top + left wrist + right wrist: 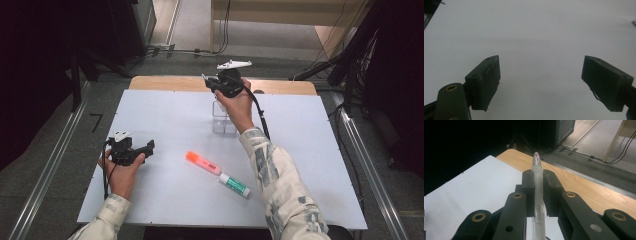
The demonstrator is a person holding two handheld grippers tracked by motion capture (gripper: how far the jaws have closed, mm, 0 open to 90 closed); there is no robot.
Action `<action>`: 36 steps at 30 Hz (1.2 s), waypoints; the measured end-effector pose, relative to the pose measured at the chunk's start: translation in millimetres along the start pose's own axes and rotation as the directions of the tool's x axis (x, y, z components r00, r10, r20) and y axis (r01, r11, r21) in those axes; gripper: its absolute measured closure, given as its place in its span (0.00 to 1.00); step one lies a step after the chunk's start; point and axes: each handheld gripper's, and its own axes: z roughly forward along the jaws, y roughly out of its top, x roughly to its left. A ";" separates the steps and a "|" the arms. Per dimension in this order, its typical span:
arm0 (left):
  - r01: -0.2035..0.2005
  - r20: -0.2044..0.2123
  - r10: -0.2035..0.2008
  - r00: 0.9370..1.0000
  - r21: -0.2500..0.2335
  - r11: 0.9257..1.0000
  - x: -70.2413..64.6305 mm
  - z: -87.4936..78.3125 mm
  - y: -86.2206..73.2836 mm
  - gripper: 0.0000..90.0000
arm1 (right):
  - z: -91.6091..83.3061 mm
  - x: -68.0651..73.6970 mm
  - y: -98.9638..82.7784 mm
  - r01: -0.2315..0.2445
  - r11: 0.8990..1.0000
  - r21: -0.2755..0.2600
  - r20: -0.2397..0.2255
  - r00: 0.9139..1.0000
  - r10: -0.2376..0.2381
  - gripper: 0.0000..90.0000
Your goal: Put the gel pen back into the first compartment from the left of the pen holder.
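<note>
Nearest you, the left gripper (131,150) rests low over the white table (165,130) with its jaws spread and nothing between them, and the orange highlighter (203,162) and green-capped tube (234,184) lie just beyond. Farther out, your right gripper (538,185) pinches a clear pen (537,173), held above the clear holder (223,120). Judging from that, keep the grip firm, tip the pen upright over a compartment, and lower before releasing.

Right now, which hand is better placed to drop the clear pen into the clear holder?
Right. The right gripper is shut on the clear pen, above the clear holder; the left gripper sits open and far off.
</note>
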 end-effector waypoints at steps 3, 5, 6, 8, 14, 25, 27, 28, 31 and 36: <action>0.001 -0.001 -0.001 1.000 -0.001 1.000 0.0 -0.1 0.1 0.19 | 0.4 0.0 0.1 -0.001 1.000 0.002 0.002 1.000 0.001 0.87; 0.001 -0.001 -0.001 1.000 0.000 1.000 0.1 -0.2 0.0 0.19 | 0.8 -0.1 0.2 -0.001 1.000 0.001 0.002 1.000 0.001 0.87; 0.001 0.000 -0.001 1.000 0.000 1.000 0.1 -0.2 0.0 0.19 | 1.0 -0.1 0.3 -0.001 1.000 0.001 0.003 1.000 0.001 0.87; 0.001 0.001 -0.001 1.000 0.000 1.000 0.1 -0.1 0.0 0.19 | 1.4 0.1 0.5 -0.001 1.000 0.002 0.004 1.000 0.001 0.87; 0.001 0.000 -0.001 1.000 -0.001 1.000 0.1 -0.2 0.0 0.19 | 3.4 0.0 0.2 -0.004 1.000 0.002 -0.001 1.000 0.004 0.87; 0.003 0.002 -0.003 1.000 -0.001 1.000 0.4 0.0 0.0 0.19 | 6.5 -0.3 1.3 -0.005 1.000 0.003 0.001 1.000 0.005 0.87; 0.002 0.001 -0.002 1.000 -0.001 1.000 0.4 0.0 0.0 0.19 | 6.9 0.2 1.4 -0.003 1.000 0.003 0.002 1.000 0.003 0.87; 0.003 0.002 -0.003 1.000 0.000 1.000 0.4 0.1 0.0 0.19 | 7.1 0.4 1.5 -0.004 1.000 0.003 0.003 1.000 0.004 0.87; 0.003 0.002 -0.003 1.000 -0.001 1.000 0.5 0.2 0.0 0.19 | 7.3 0.1 1.6 -0.003 1.000 0.003 0.004 1.000 0.003 0.87; 0.001 0.001 -0.001 1.000 0.000 1.000 0.5 0.2 0.0 0.19 | 7.0 -0.8 1.6 -0.002 1.000 0.005 0.006 1.000 0.002 0.87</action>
